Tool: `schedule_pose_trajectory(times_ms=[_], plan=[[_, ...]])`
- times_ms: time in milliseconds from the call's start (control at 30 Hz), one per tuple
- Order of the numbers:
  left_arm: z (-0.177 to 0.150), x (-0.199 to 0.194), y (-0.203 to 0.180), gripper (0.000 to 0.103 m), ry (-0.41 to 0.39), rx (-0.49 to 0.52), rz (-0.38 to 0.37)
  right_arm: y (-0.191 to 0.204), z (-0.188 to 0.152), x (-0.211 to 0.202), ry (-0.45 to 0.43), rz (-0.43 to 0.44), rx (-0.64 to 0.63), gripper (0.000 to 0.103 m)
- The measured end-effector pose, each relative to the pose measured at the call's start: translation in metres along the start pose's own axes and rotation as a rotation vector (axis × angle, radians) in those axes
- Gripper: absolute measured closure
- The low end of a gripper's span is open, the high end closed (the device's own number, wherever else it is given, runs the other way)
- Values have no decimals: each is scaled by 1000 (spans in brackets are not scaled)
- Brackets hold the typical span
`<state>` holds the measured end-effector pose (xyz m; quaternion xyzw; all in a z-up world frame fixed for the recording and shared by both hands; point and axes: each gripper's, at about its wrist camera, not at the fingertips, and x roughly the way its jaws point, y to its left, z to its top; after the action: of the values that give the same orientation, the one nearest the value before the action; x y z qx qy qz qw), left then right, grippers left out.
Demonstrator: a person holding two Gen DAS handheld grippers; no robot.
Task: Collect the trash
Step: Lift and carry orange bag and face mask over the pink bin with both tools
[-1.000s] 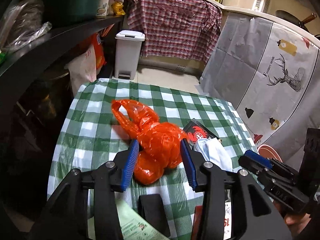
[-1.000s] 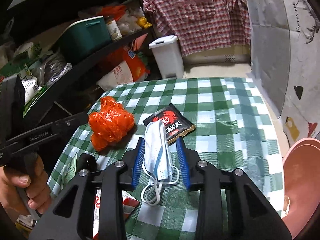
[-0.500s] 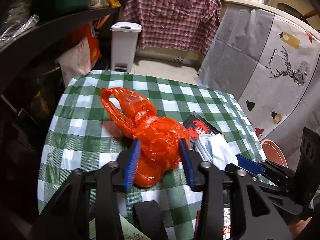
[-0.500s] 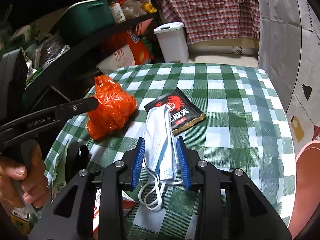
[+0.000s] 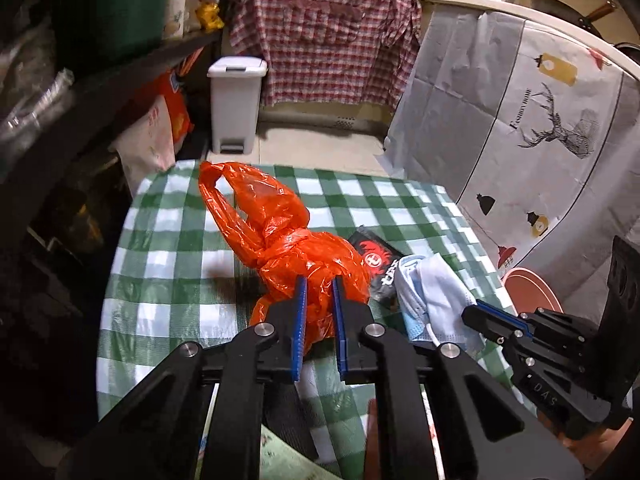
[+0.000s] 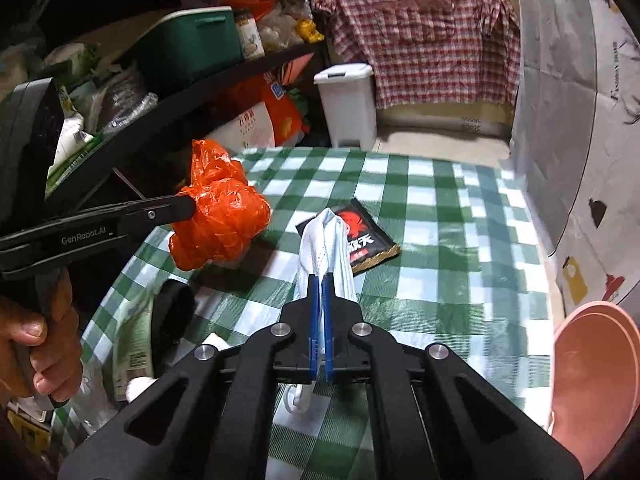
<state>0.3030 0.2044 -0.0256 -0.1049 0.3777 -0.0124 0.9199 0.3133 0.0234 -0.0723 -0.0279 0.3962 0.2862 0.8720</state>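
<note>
My left gripper is shut on a knotted orange plastic bag and holds it lifted above the green checked table; the bag also shows in the right wrist view. My right gripper is shut on a white and blue face mask, raised off the table; the mask also shows in the left wrist view. A black and red snack wrapper lies flat on the table behind the mask.
A white pedal bin stands on the floor beyond the table. A pink basin sits at the right edge. Dark shelves with boxes line the left. Paper packets and a black object lie near the table's front left.
Both grippers closed: the left on the orange bag, the right on the mask. Both items have risen off the table.
</note>
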Motion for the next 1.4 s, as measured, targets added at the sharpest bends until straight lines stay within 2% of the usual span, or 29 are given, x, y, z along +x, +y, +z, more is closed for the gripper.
schedule_pose_trajectory(times_ms=[333, 500, 733, 867, 1000, 1133, 1200, 1267, 1400], plan=[[1, -75, -35, 91, -93, 23, -18, 2, 10, -96, -114, -31, 2, 100], [-3, -115, -72, 91, -131, 54, -35, -3, 13, -149, -166, -46, 14, 100], [-18, -149, -115, 91, -154, 82, -61, -20, 9, -212, -230, -68, 33, 100], [-26, -151, -130, 91, -145, 84, -66, -31, -1, -241, -265, -103, 28, 100], [-36, -147, -142, 91, -146, 73, -87, -46, -14, -252, -290, -145, 47, 100], [-51, -134, -148, 91, -128, 48, -103, -68, -33, -243, -281, -191, 98, 100], [-56, -128, -156, 91, -122, 80, -90, -81, -40, -238, -265, -184, 146, 100], [-60, -123, -165, 91, -130, 138, -60, -87, -44, -237, -269, -222, 141, 100], [-58, -114, -165, 91, -124, 123, -79, -102, -52, -237, -266, -235, 181, 100]])
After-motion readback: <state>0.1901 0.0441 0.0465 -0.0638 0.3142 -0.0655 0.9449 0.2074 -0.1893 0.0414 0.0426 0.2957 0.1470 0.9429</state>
